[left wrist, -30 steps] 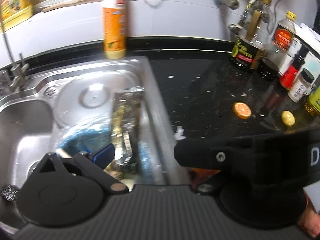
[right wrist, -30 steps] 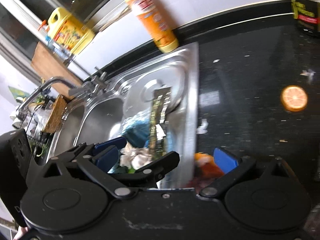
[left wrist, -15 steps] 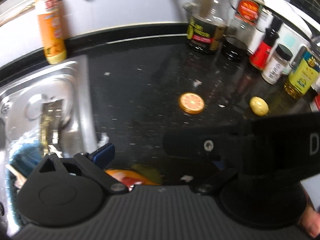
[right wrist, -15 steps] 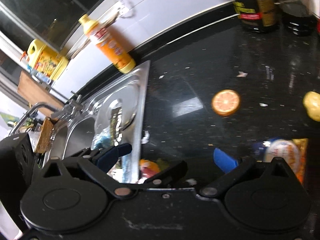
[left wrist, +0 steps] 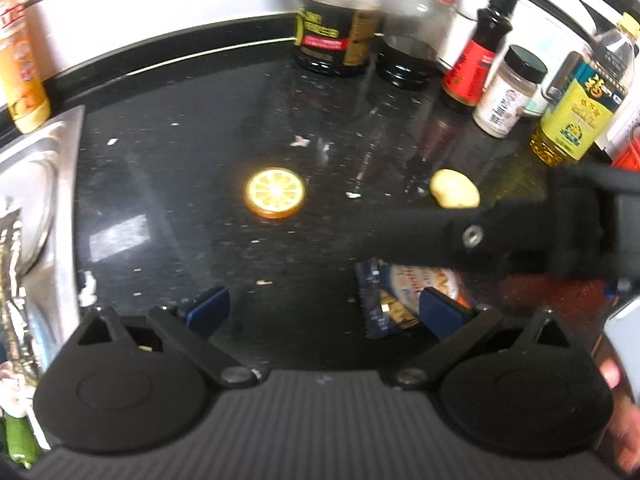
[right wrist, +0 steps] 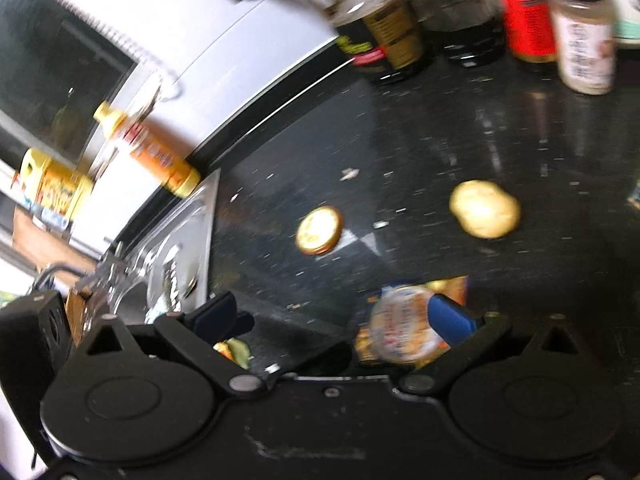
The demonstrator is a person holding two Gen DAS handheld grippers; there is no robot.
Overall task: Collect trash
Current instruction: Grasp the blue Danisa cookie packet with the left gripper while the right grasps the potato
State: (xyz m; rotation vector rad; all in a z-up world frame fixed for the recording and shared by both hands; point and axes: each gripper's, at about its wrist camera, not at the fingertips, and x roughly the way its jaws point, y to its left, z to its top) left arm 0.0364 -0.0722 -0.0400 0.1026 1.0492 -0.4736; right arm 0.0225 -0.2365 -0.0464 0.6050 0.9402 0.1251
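Observation:
An orange slice (left wrist: 276, 193) and a pale yellow lump (left wrist: 455, 194) lie on the black countertop (left wrist: 180, 200). A blue and orange snack wrapper (left wrist: 394, 298) lies flat nearer to me, beside the right fingertip of my left gripper (left wrist: 324, 310), which is open and holds nothing. The right wrist view shows the same wrapper (right wrist: 402, 330) against the right finger of my right gripper (right wrist: 334, 314), also open and holding nothing. The orange slice (right wrist: 319, 230) and yellow lump (right wrist: 485, 209) sit farther ahead. My right gripper's black body (left wrist: 500, 236) crosses over the wrapper.
The steel sink (left wrist: 36, 184) at the left holds a foil wrapper (left wrist: 12, 264) and other scraps. Sauce bottles (left wrist: 332, 36), a spice jar (left wrist: 508, 92) and an oil bottle (left wrist: 580, 108) line the back right. An orange bottle (right wrist: 156, 156) stands by the sink. Crumbs dot the counter.
Both grippers have swung right, away from the sink and over the countertop. The snack wrapper has come into view between them. Both stay open.

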